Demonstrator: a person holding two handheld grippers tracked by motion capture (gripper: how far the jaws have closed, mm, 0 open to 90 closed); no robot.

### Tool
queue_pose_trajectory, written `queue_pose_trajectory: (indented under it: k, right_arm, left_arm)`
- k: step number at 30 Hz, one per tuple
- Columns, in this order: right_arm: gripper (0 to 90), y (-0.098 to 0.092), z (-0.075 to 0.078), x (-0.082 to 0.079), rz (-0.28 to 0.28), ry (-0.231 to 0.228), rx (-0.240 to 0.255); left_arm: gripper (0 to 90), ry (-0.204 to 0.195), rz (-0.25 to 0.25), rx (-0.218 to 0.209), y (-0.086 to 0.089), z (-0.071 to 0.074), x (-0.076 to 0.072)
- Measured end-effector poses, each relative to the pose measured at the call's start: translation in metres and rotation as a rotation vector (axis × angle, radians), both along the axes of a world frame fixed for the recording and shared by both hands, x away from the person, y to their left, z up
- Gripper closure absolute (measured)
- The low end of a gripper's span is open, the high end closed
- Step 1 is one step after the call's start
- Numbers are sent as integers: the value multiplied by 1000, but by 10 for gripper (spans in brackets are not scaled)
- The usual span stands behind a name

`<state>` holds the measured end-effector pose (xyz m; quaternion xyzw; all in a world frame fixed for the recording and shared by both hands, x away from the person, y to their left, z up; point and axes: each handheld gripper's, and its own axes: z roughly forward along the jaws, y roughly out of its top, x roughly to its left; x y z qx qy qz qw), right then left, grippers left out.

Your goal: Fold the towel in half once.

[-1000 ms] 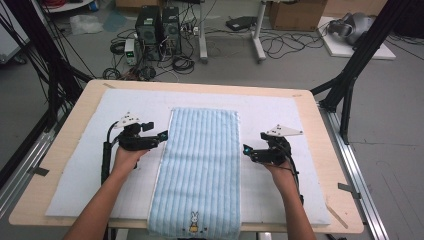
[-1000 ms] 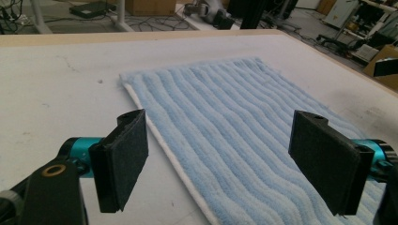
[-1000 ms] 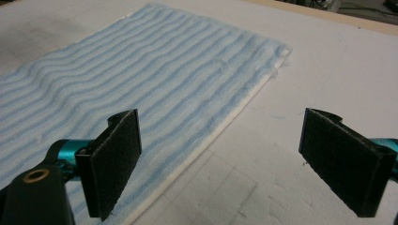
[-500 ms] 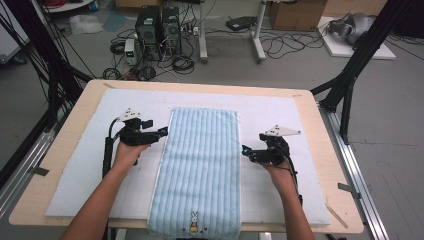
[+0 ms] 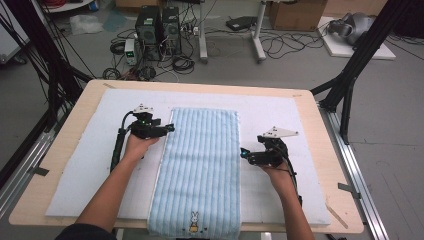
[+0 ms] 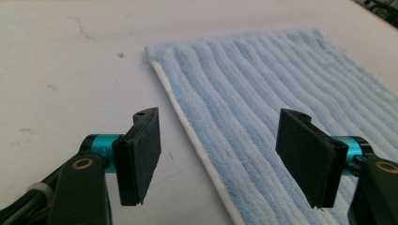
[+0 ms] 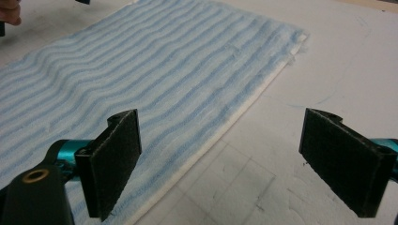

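Observation:
A light blue ribbed towel (image 5: 202,160) lies flat and lengthwise on the white mat, its rabbit emblem (image 5: 193,220) at the near end. My left gripper (image 5: 170,129) reaches the towel's left edge near the far corner. In the left gripper view its jaws straddle the white hem (image 6: 197,140); the left gripper (image 6: 220,159) has just been closing but the pads stand clear of the cloth (image 6: 281,84). My right gripper (image 5: 243,153) sits at the towel's right edge, wide open. In the right gripper view the right gripper (image 7: 220,164) has the towel's (image 7: 155,61) hem running between its jaws, untouched.
The white foam mat (image 5: 300,115) covers a wooden table (image 5: 95,87). Beyond the far edge the floor holds computer towers (image 5: 157,25), cables and black frame legs (image 5: 350,80). The other hand's fingers (image 7: 9,14) show at the top left of the right gripper view.
My left gripper has slid right, up to the towel's left edge, and sunk a little. The right gripper and the towel have stayed put.

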<state>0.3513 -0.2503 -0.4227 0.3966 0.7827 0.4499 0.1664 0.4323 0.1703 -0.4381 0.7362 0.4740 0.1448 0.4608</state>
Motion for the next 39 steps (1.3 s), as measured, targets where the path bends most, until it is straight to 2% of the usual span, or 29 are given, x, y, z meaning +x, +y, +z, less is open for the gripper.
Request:
queue_pose_trajectory:
  k: [4, 7, 10, 13, 15, 16, 18, 20, 25, 27, 30, 34, 37, 39]
  right_arm:
    - [124, 1, 0, -1, 1, 9, -3]
    - [124, 1, -1, -1, 0, 15, -5]
    - [124, 1, -2, 0, -1, 24, -8]
    - [124, 1, -3, 1, -7, 27, -8]
    - [124, 2, -4, 2, -11, 25, -8]
    - [124, 2, -4, 2, -14, 28, -6]
    - [123, 4, -5, 4, -30, 30, -5]
    - [124, 7, -7, 8, -54, 38, 5]
    - [129, 16, -14, 24, -84, 63, -22]
    - [187, 19, -17, 32, -86, 94, -19]
    - [240, 23, -18, 44, -100, 115, -35]
    - [291, 30, -15, 59, -121, 114, -54]
    - [344, 33, -15, 69, -149, 119, -40]
    - [349, 36, -19, 75, -164, 143, -46]
  left_arm:
    - [392, 23, 7, 48, -9, -5, 6]
    - [442, 22, 5, 84, -13, -9, 6]
    - [512, 6, -3, 146, -17, -11, 5]
    - [606, -1, 3, 173, -15, -11, 5]
    - [685, 15, -2, 146, -13, -11, 6]
    - [792, 16, -14, 128, -13, -11, 6]
    - [860, 6, -24, 136, -14, -12, 5]
    - [873, 8, -23, 136, -14, -11, 5]
    - [881, 14, -13, 77, -9, -10, 6]
    - [882, 14, -14, 60, -7, -10, 7]
    - [885, 12, -19, 46, -5, -9, 7]
    - [886, 7, -21, 21, -3, -7, 6]
    - [886, 2, -27, 3, -1, -5, 6]
    - [886, 1, -26, -4, 0, -4, 6]
